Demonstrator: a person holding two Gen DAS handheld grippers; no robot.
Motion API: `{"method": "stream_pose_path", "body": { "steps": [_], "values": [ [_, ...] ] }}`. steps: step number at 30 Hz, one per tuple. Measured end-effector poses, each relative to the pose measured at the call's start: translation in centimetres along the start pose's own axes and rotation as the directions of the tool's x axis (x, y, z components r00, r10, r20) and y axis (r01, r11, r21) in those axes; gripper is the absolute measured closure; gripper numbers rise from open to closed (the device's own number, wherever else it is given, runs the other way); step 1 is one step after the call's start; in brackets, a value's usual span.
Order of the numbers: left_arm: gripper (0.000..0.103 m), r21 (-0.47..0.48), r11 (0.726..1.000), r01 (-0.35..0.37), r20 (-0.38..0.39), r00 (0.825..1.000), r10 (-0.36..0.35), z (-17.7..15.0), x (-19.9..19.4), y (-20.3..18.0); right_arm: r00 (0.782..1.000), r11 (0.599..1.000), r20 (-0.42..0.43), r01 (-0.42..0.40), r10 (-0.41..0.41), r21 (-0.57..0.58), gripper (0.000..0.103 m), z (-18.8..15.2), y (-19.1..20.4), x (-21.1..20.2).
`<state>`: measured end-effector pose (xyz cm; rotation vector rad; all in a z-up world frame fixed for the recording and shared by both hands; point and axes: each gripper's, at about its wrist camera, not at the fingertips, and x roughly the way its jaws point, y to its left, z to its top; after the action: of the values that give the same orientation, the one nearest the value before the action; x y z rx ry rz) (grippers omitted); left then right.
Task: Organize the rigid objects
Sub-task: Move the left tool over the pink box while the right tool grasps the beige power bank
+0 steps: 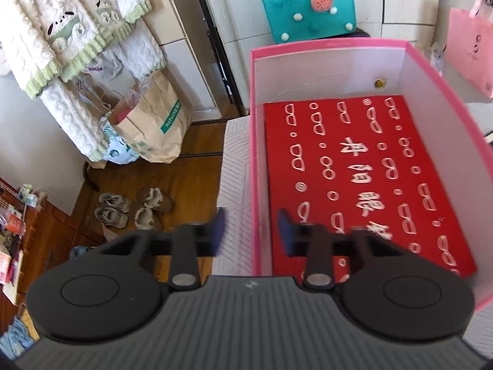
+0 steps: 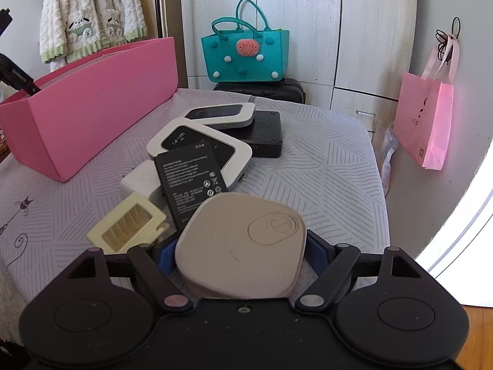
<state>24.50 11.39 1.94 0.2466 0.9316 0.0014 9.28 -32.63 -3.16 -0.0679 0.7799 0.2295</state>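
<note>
In the left wrist view the pink box (image 1: 326,46) stands open on the bed, with a red card (image 1: 354,169) printed with white glasses flat on its bottom. My left gripper (image 1: 251,219) straddles the box's left wall. One blue finger is outside and one inside, both a little off the wall, so it is open. My right gripper (image 2: 242,249) is shut on a beige rounded case (image 2: 234,234), held tilted above the pile. Beyond it lie a black battery (image 2: 188,182), two white routers (image 2: 215,141), a black box (image 2: 268,135), a white charger (image 2: 138,178) and a yellow frame (image 2: 126,225).
The pink box (image 2: 92,108) sits left of the pile on the patterned mattress (image 2: 323,169). A teal felt bag (image 2: 246,52) stands behind, and a pink paper bag (image 2: 428,120) hangs at the right. Shoes (image 1: 132,206) and paper bags (image 1: 154,123) are on the wooden floor.
</note>
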Motion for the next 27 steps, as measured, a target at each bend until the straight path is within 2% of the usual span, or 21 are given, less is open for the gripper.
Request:
{"method": "stream_pose_path", "body": {
  "steps": [2,5,18,27],
  "values": [
    [0.08,-0.005,1.0,0.006,0.005,1.0,-0.006,0.2,0.6,0.2,1.0,1.0,-0.001,0.002,-0.002,-0.01,0.021,0.3,0.1,0.1],
    [0.089,-0.012,0.999,0.042,0.003,0.999,-0.042,0.4,1.1,0.4,1.0,1.0,-0.001,-0.004,0.004,0.014,0.021,0.6,-0.3,0.1],
    [0.093,0.035,0.999,-0.005,0.066,0.998,0.003,0.1,1.9,-1.1,1.0,1.0,-0.022,0.01,-0.01,-0.006,0.022,0.9,-0.6,0.4],
    [0.095,0.063,0.998,-0.023,0.129,0.992,0.015,0.0,0.3,-1.6,1.0,1.0,0.024,0.005,-0.005,-0.002,0.022,2.3,-1.4,-0.8]
  ]
}}
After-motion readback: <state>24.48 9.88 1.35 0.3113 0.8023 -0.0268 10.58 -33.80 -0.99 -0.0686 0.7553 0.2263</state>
